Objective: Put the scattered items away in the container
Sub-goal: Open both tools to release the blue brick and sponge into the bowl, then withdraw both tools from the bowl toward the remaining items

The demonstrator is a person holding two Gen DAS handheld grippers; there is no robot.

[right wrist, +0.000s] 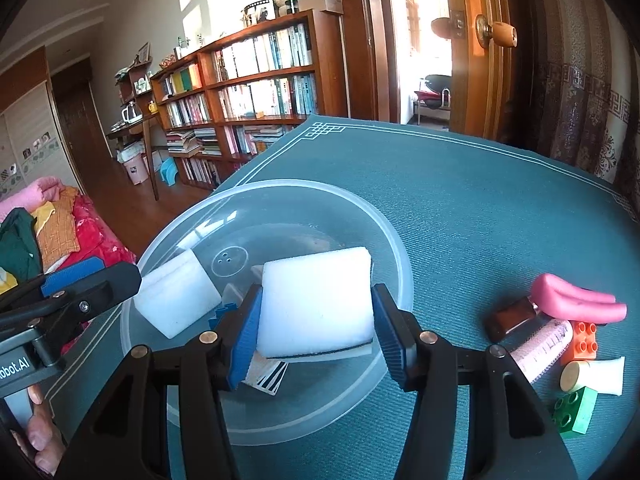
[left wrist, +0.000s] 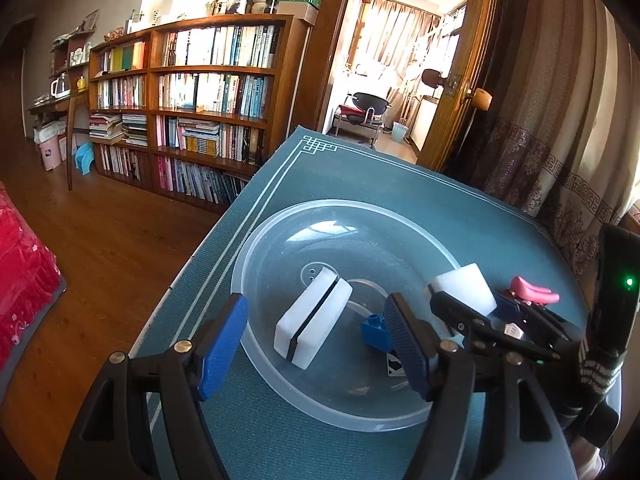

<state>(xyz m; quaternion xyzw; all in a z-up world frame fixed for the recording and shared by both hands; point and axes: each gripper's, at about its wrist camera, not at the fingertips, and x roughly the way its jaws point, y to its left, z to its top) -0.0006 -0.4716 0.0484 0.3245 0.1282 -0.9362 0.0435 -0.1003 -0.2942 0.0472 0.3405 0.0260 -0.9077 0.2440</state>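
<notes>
White rectangular sponge [right wrist: 316, 304] sits clamped in my right gripper [right wrist: 316, 336] above the clear plastic bowl [right wrist: 396, 248], hiding a striped card [right wrist: 268, 376] beneath; my left gripper [left wrist: 316, 340] gapes empty.

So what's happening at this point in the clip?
A person is tidying small items into a clear plastic bowl on a teal mat. The right gripper holds a white sponge over the bowl, not yet dropped. The left gripper hangs open and empty at the bowl's near rim. Another white sponge and a blue brick already lie inside. A pink piece, orange brick and green brick remain outside.
</notes>
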